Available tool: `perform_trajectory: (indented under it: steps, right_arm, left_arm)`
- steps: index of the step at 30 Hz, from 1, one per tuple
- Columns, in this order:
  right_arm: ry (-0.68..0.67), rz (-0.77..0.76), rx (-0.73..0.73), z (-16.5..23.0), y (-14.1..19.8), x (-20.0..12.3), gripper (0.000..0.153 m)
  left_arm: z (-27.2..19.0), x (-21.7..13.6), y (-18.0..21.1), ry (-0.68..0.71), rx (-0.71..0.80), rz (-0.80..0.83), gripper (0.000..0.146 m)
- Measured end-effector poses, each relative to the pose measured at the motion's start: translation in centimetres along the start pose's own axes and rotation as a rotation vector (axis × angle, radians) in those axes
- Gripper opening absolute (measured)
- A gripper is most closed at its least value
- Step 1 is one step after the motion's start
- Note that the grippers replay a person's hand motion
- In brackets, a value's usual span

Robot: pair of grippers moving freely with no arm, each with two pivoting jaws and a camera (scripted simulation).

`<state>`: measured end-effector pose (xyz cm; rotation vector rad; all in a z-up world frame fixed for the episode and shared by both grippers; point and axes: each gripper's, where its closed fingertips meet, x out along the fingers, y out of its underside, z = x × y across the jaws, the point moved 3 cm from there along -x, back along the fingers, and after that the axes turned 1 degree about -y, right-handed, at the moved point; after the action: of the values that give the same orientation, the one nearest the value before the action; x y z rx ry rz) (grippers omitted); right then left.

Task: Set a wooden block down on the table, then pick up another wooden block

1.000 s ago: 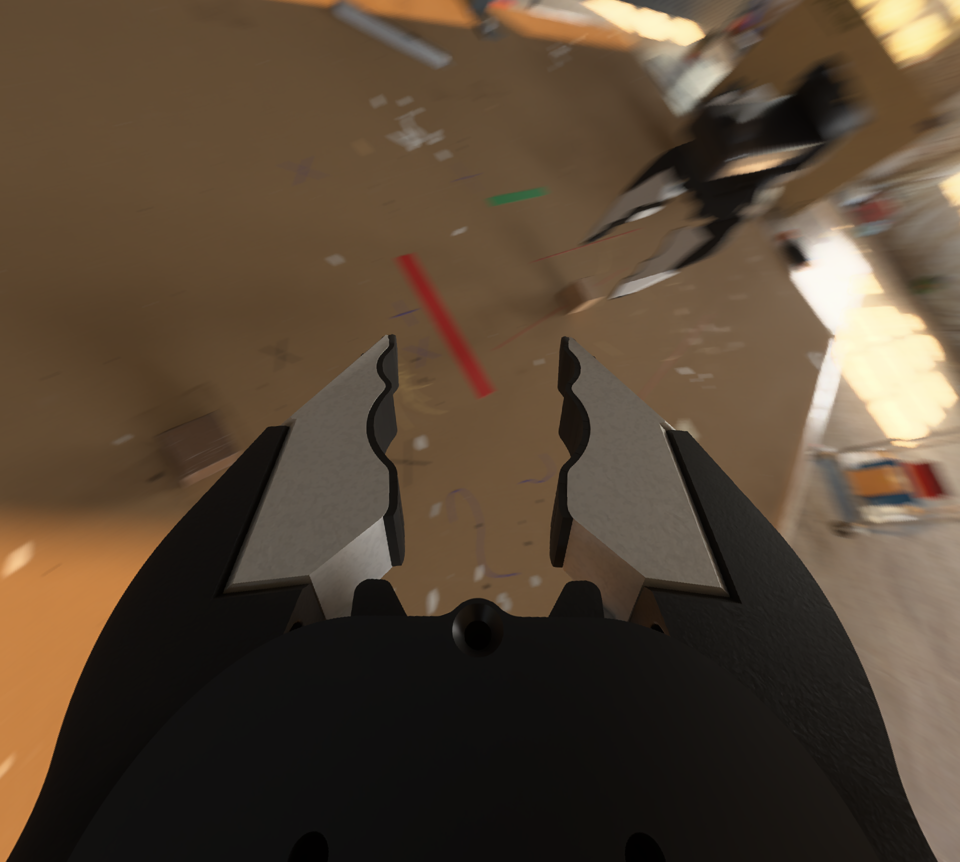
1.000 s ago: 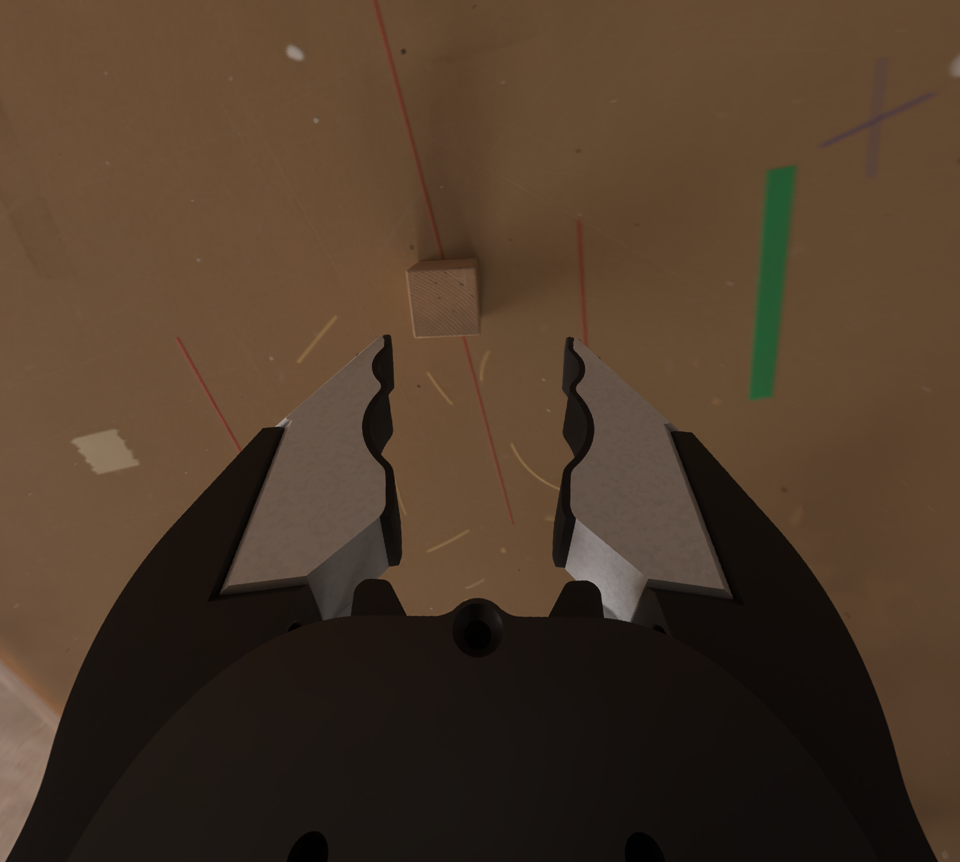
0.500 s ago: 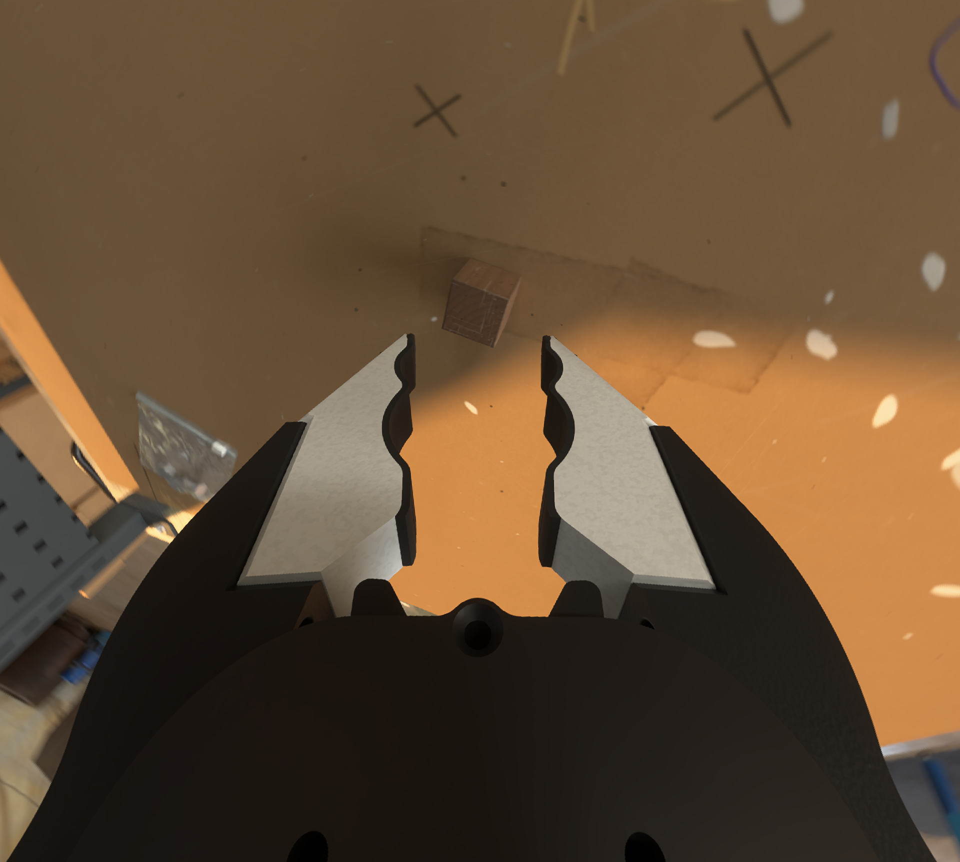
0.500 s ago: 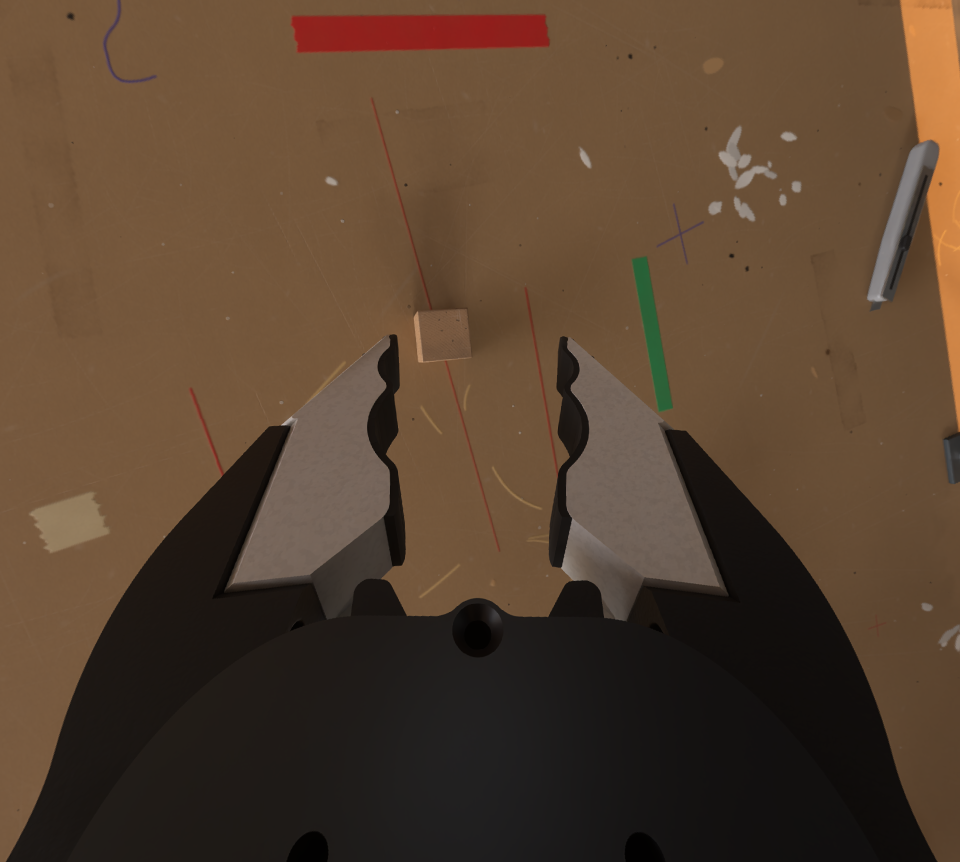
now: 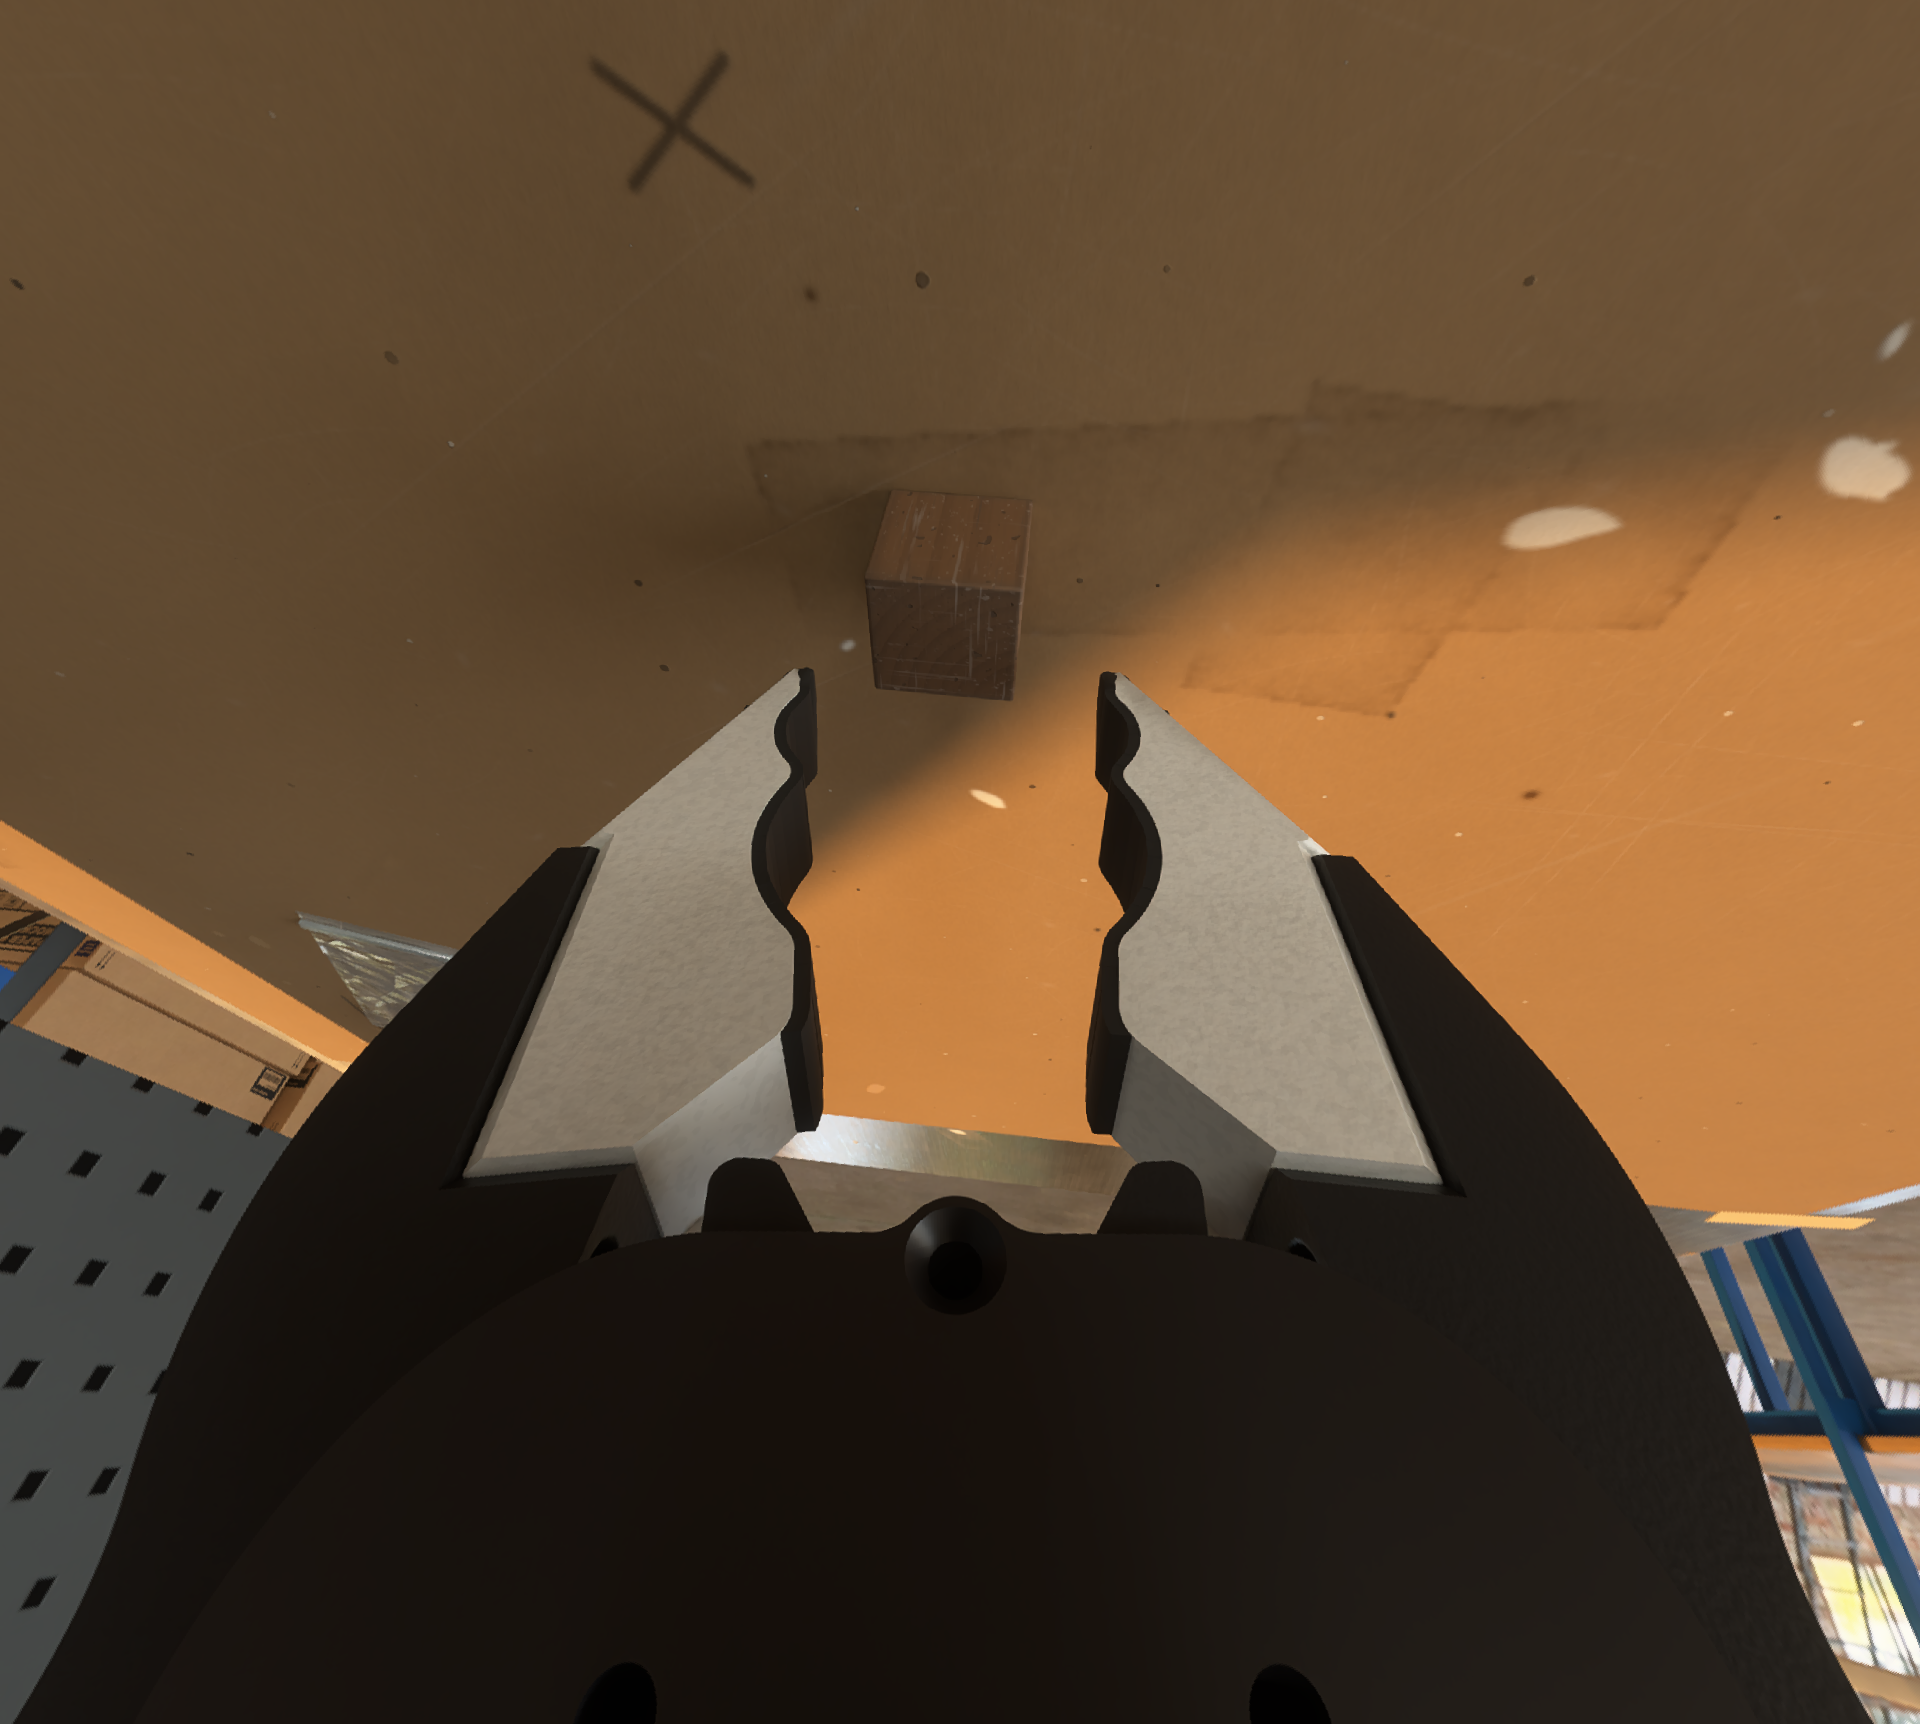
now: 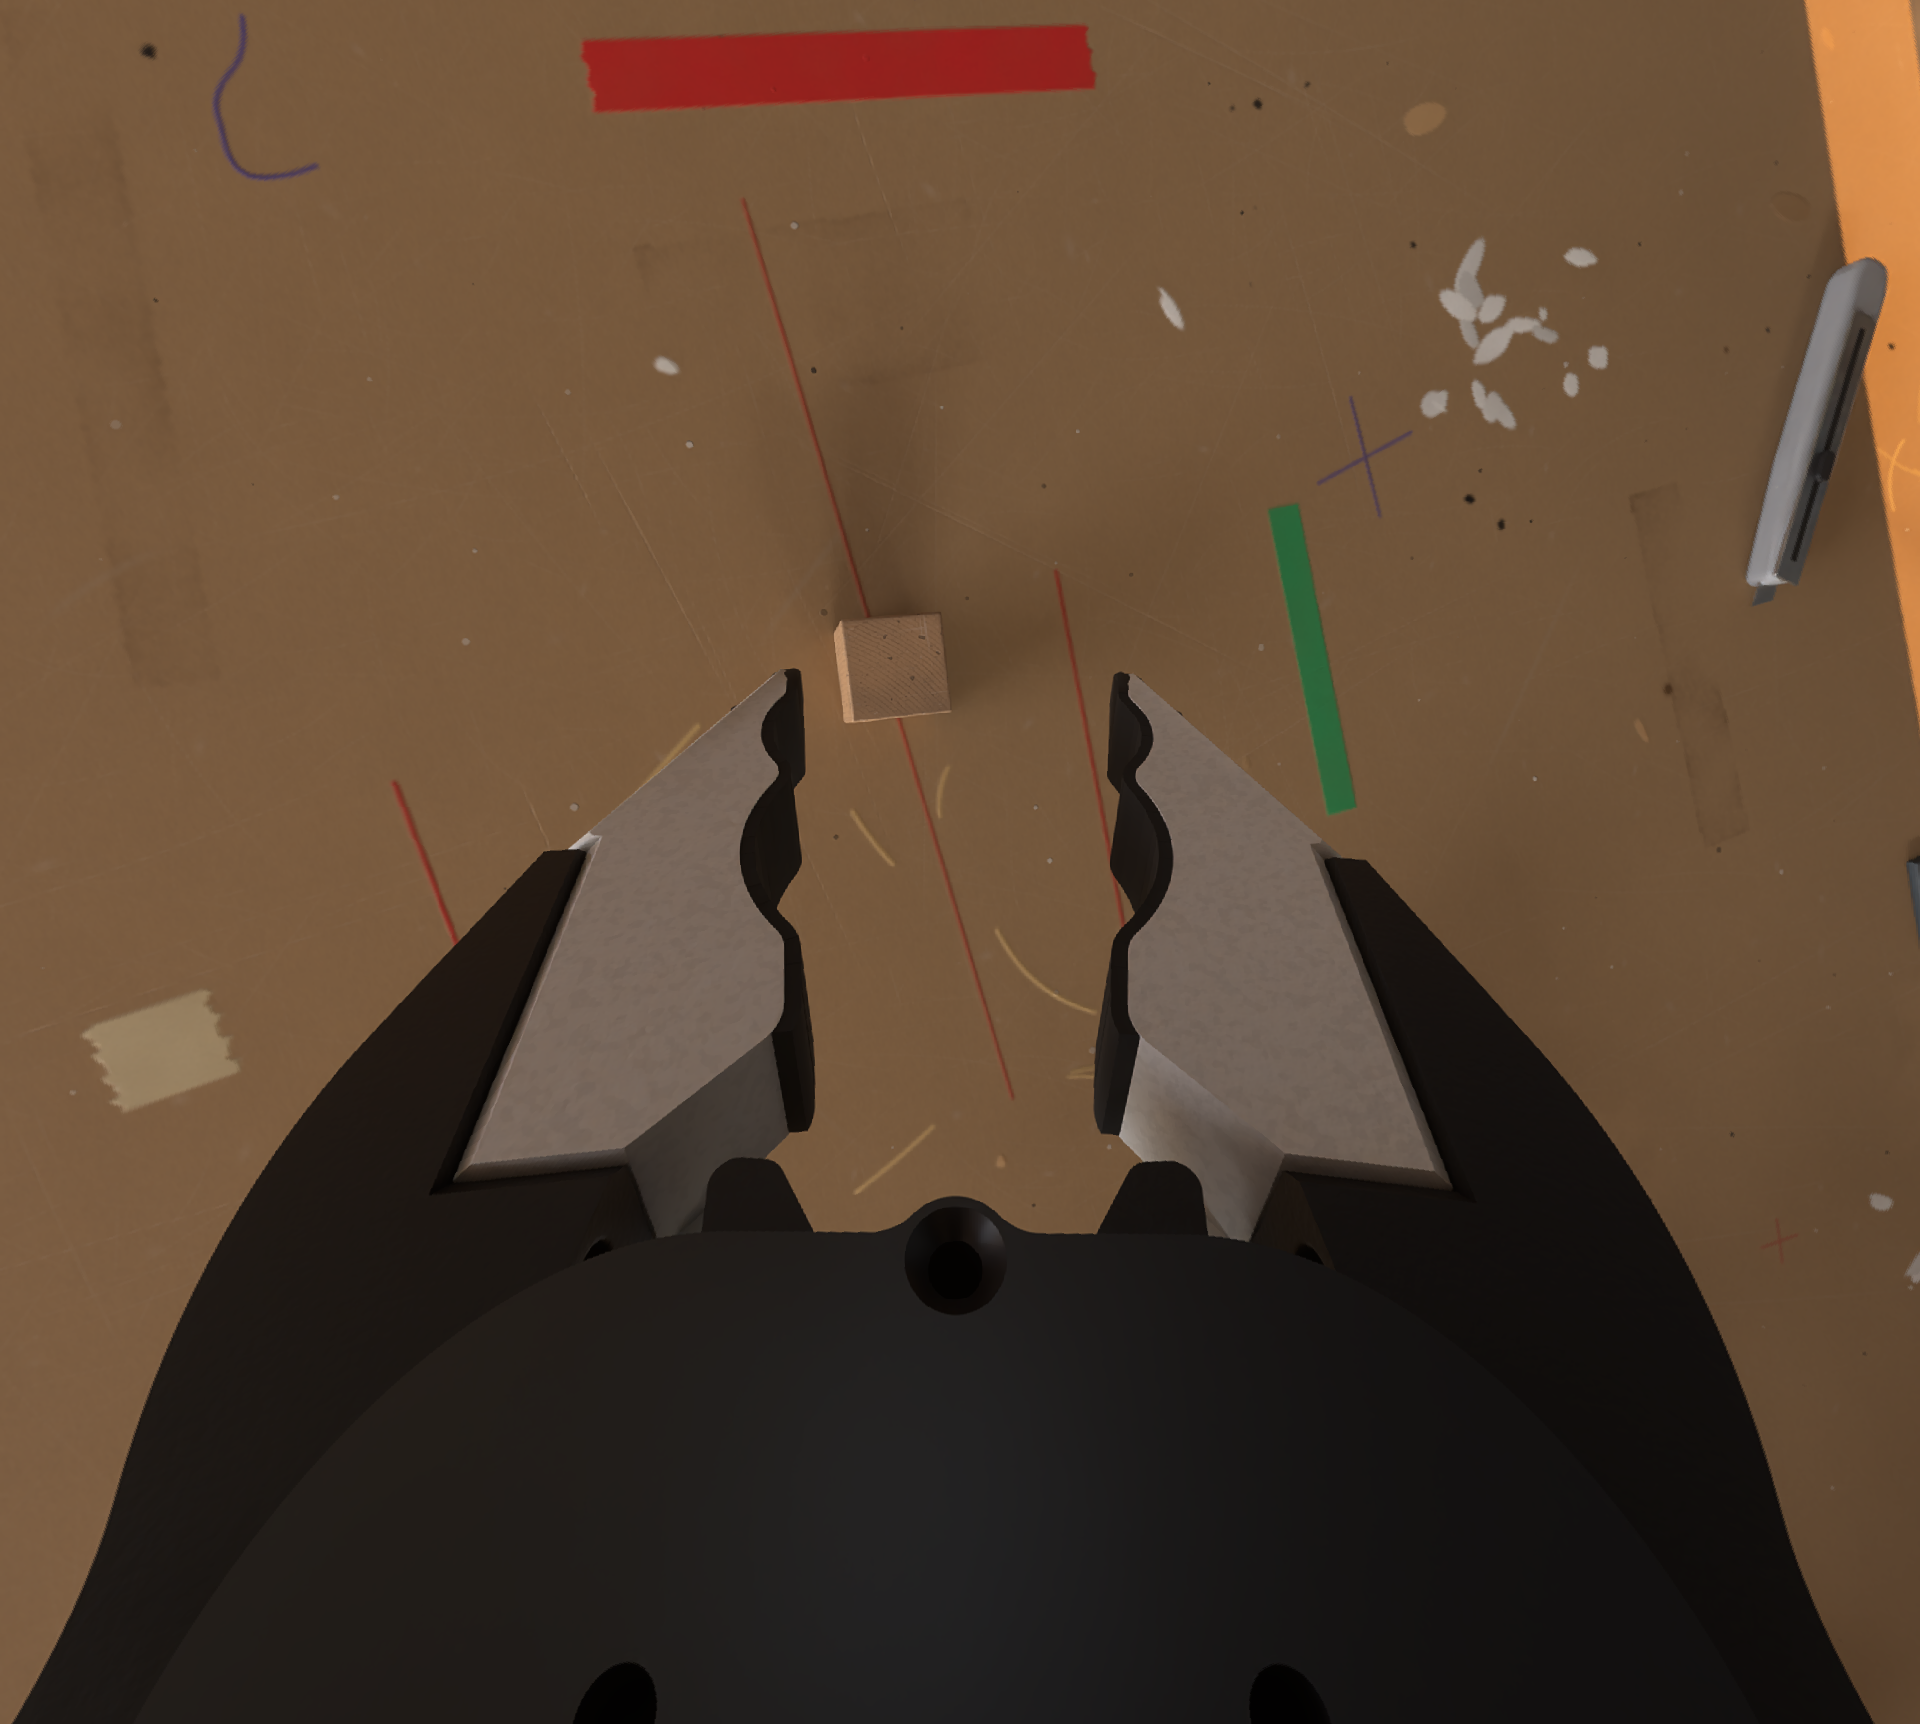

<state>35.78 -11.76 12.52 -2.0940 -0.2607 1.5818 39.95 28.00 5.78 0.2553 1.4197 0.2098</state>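
Observation:
In the left wrist view a dark brown wooden block [image 5: 948, 594] rests on the brown table [image 5: 520, 324], just beyond my left gripper [image 5: 956, 675]. The left gripper is open and empty, its jaws lined up with the block, tips a little short of it. In the right wrist view a pale wooden block [image 6: 891, 668] rests on the table [image 6: 416, 479], far below my right gripper [image 6: 956, 675]. The right gripper is open and empty, and the pale block appears just right of its left fingertip [image 6: 784, 687].
A red tape strip [image 6: 836, 67], a green tape strip [image 6: 1312, 658] and a beige tape scrap [image 6: 158, 1049] lie flat on the table. A grey utility knife [image 6: 1816, 427] lies near the right table edge. A grey pegboard [image 5: 94, 1311] and the table edge show at the left gripper's lower left.
The left gripper swung from a blurred wide view down to the dark block and has closed in on it. The right gripper rose away from the pale block, which now looks smaller.

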Motion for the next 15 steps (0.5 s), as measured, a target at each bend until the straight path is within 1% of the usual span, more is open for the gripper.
perform_trajectory:
  steps: [3,7,10,12,15]
  right_arm:
    - [0.003,0.005,-0.004,0.0,-0.2,-0.1,0.059]
    - [0.011,0.008,-0.016,0.2,-0.5,-0.3,0.057]
    - [0.015,0.005,-0.021,0.3,-0.8,-0.4,0.057]
    - [0.017,-0.001,-0.026,0.5,-0.9,-0.4,0.056]
    - [0.028,-0.044,-0.042,0.9,-1.6,-0.6,0.054]
  left_arm:
    - [0.1,0.5,-0.1,0.004,0.012,0.022,0.053]
    - [0.1,1.1,-0.3,0.01,0.025,0.046,0.045]
    - [0.2,1.1,-0.3,0.01,0.018,0.046,0.034]
    - [0.3,1.0,-0.2,0.004,-0.007,0.034,0.029]
    - [0.5,-0.3,0.0,0.01,-0.102,-0.051,0.029]
